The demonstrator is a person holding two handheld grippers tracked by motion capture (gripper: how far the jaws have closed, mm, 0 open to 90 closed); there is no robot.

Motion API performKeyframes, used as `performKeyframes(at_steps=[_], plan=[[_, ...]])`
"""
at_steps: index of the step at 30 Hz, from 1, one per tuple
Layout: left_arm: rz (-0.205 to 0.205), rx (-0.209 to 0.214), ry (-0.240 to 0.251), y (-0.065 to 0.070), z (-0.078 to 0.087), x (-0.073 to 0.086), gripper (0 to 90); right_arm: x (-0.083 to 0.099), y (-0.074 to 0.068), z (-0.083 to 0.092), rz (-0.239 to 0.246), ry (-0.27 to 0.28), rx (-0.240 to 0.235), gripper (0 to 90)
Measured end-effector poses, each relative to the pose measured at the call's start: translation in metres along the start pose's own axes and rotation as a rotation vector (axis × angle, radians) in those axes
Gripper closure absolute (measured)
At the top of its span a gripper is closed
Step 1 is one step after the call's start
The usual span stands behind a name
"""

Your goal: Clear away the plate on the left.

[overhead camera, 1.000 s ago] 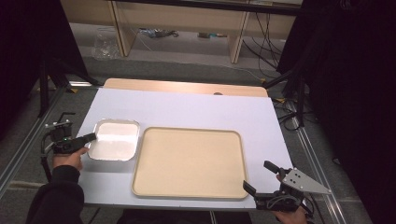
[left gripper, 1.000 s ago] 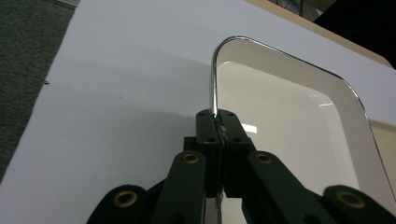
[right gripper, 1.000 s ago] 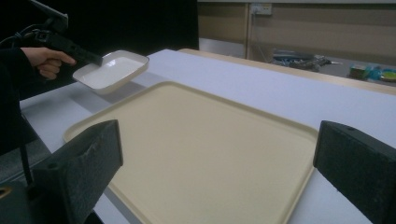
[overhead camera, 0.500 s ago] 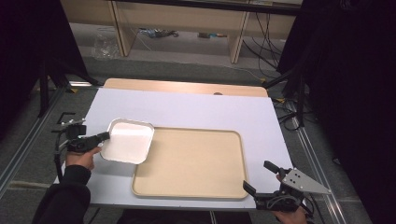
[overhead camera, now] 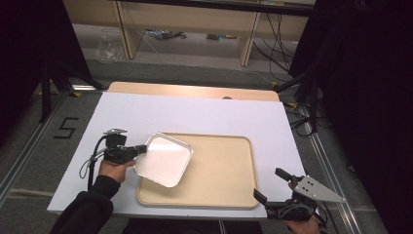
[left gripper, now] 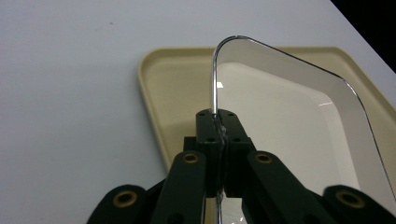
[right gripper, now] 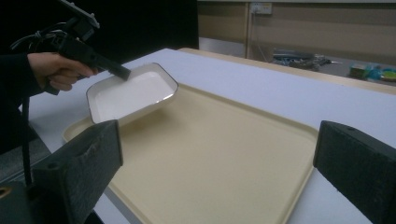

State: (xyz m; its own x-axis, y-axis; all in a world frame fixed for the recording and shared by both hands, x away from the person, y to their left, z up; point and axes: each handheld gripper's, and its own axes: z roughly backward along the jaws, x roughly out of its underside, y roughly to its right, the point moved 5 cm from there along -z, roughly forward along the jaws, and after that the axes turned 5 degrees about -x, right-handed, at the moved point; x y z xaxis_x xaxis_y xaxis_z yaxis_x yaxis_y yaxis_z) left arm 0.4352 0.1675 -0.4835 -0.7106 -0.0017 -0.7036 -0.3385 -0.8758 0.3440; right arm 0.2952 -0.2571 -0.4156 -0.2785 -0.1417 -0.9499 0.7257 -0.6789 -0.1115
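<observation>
A white square dish with a thin dark rim (overhead camera: 164, 159) hangs tilted above the left part of a beige tray (overhead camera: 221, 170). My left gripper (overhead camera: 142, 148) is shut on the dish's left rim; in the left gripper view the jaws pinch the dish (left gripper: 285, 116) edge over the tray (left gripper: 168, 84). In the right gripper view the dish (right gripper: 130, 93) floats above the tray (right gripper: 210, 154) with the left gripper (right gripper: 122, 72) at its edge. My right gripper (overhead camera: 272, 185) stands open by the tray's near right corner, with nothing between its pads (right gripper: 88, 163).
The tray lies on a white board (overhead camera: 195, 114) over a wooden table (overhead camera: 195, 91). A floor mark reading 5 (overhead camera: 65, 127) lies at the left. Shelving and cables (overhead camera: 204, 29) stand beyond the table's far edge.
My left gripper has carried the dish rightward, from the white board beside the tray to above the tray's left part, and lifted and tilted it. The right gripper has stayed put.
</observation>
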Motion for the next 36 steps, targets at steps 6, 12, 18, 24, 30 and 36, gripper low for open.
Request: performKeyframes(at_steps=[6, 12, 18, 24, 30, 36], plan=[[-0.032, 0.014, -0.038, 0.011, -0.01, 0.005, 88.1, 0.0, 0.0, -0.001, 0.0, 0.007, -0.002, 2.0], [-0.059, 0.026, -0.059, 0.029, -0.024, 0.012, 88.1, 0.0, 0.0, 0.0, 0.001, 0.001, -0.006, 2.0], [-0.118, 0.048, -0.103, 0.044, -0.037, 0.018, 88.1, 0.0, 0.0, -0.001, 0.001, 0.002, -0.005, 2.0], [-0.124, 0.06, -0.122, 0.056, -0.048, 0.022, 88.2, 0.0, 0.0, 0.0, 0.003, 0.004, -0.01, 2.0], [-0.116, 0.074, -0.14, 0.06, -0.056, 0.027, 87.9, 0.0, 0.0, 0.0, 0.006, 0.001, -0.011, 2.0], [-0.12, 0.067, -0.159, 0.062, -0.058, 0.033, 87.3, 0.0, 0.0, 0.0, 0.004, 0.003, -0.006, 2.0]])
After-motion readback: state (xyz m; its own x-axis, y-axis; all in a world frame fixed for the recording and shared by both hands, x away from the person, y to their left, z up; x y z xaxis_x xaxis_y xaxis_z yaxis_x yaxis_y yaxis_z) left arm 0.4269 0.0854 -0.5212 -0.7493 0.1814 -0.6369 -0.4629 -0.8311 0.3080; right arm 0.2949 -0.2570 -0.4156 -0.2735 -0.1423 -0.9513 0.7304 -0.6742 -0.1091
